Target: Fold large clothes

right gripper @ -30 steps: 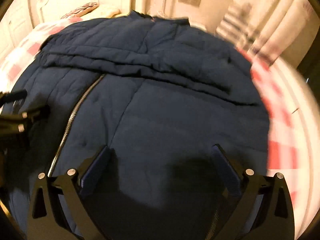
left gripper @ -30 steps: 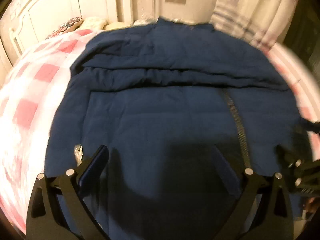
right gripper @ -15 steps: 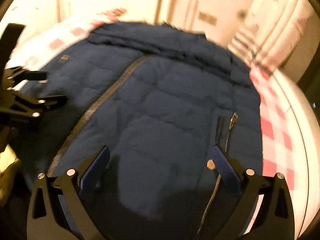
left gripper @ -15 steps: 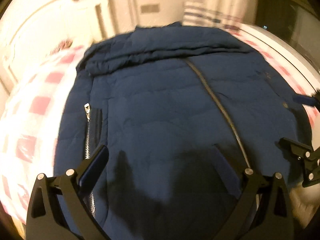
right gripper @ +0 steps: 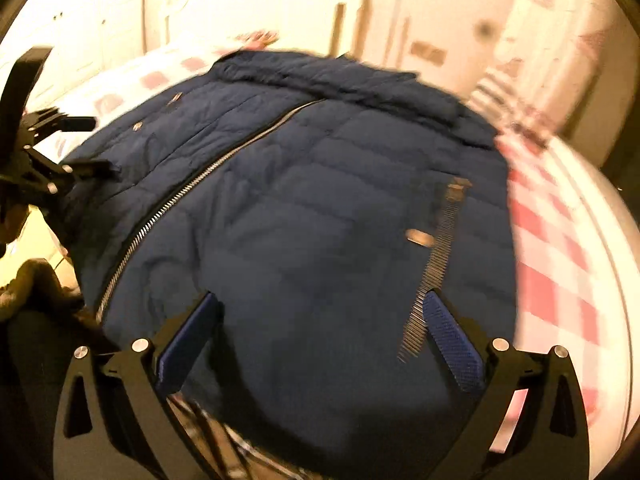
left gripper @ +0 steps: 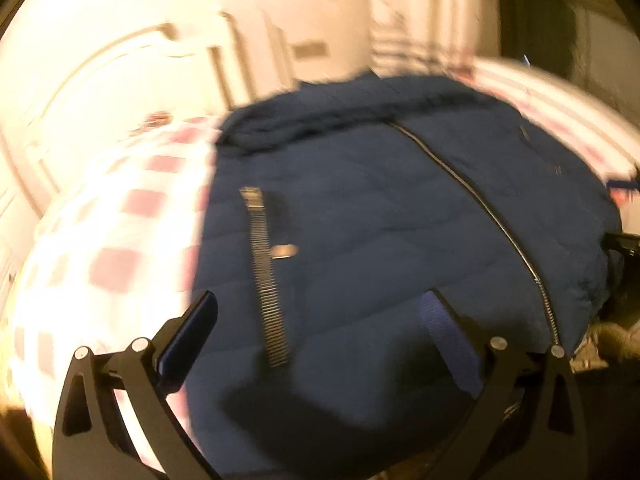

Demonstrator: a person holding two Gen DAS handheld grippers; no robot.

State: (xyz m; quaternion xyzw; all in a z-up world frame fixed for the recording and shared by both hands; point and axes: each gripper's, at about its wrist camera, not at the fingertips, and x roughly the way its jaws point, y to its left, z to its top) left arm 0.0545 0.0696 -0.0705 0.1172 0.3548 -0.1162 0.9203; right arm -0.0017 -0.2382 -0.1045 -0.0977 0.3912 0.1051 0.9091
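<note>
A large navy quilted jacket [left gripper: 380, 220] [right gripper: 300, 208] lies front up on a bed, its silver main zipper [left gripper: 480, 204] [right gripper: 192, 188] closed. Its sleeves are folded across the top. My left gripper [left gripper: 320, 316] hovers open over the hem near the left pocket zipper [left gripper: 264, 280], holding nothing. Over the hem on the other side, my right gripper [right gripper: 320, 312] is open and empty, its right finger [right gripper: 452, 340] beside the right pocket zipper [right gripper: 436, 256]. The left gripper [right gripper: 48, 152] shows at the left edge of the right wrist view.
The jacket rests on a red-and-white checked bedsheet [left gripper: 120, 248] [right gripper: 560, 272]. A white headboard [left gripper: 120, 64] and striped curtains [left gripper: 420, 20] stand at the far end. The bed's near edge lies under the hem, with dark floor and clutter [right gripper: 28, 292] below.
Both grippers have pulled back toward the hem and lowered. The pocket zippers have come into view near the fingers. Both stay open.
</note>
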